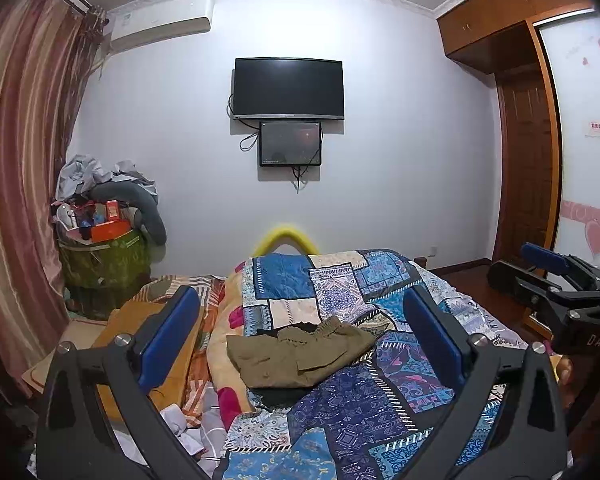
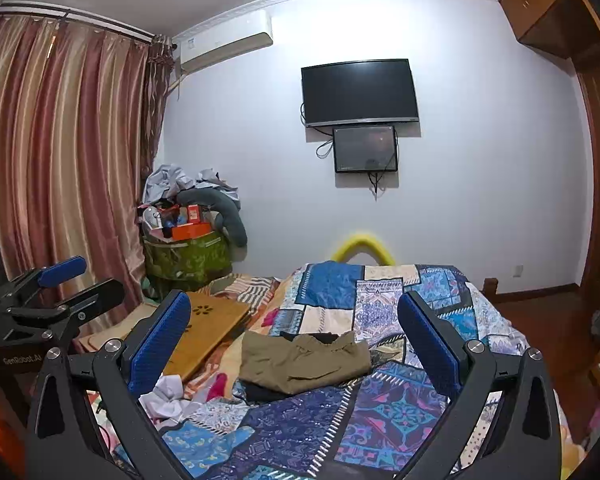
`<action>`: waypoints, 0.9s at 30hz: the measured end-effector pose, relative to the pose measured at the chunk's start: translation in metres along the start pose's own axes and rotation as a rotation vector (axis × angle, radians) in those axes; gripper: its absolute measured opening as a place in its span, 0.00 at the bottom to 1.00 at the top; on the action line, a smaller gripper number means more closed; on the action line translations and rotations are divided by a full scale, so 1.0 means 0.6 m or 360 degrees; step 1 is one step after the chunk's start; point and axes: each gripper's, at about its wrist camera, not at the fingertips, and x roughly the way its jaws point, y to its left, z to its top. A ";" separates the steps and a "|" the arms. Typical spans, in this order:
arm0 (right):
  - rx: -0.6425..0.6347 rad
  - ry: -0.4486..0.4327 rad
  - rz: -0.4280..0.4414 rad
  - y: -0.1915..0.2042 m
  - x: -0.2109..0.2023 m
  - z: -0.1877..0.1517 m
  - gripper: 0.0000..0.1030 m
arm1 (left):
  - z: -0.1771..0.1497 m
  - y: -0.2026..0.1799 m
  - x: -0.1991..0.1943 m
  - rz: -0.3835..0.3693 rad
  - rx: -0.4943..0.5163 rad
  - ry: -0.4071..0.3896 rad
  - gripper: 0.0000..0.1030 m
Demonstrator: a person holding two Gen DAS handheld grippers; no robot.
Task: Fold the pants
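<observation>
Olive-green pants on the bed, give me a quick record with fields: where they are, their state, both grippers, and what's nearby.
item: olive-green fabric pants
location: on the blue patchwork quilt covering the bed
state: folded into a compact bundle, lying on a dark garment
left gripper: open, nothing between its blue pads, apart from the pants
right gripper: open, holding nothing
nearby: wooden lap tray to the left of the pants; crumpled white cloth in front of it
</observation>
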 end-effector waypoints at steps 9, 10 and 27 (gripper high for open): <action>0.0032 0.0028 -0.0005 -0.003 0.002 -0.004 1.00 | -0.003 -0.003 0.009 -0.0022 -0.0020 0.0024 1.00; 0.0031 0.0026 -0.0008 -0.003 0.000 -0.003 1.00 | -0.004 -0.002 0.009 -0.0023 -0.0020 0.0023 1.00; 0.0051 0.0023 -0.0036 -0.008 -0.001 0.000 1.00 | -0.008 -0.004 0.019 -0.0029 -0.0041 0.0039 1.00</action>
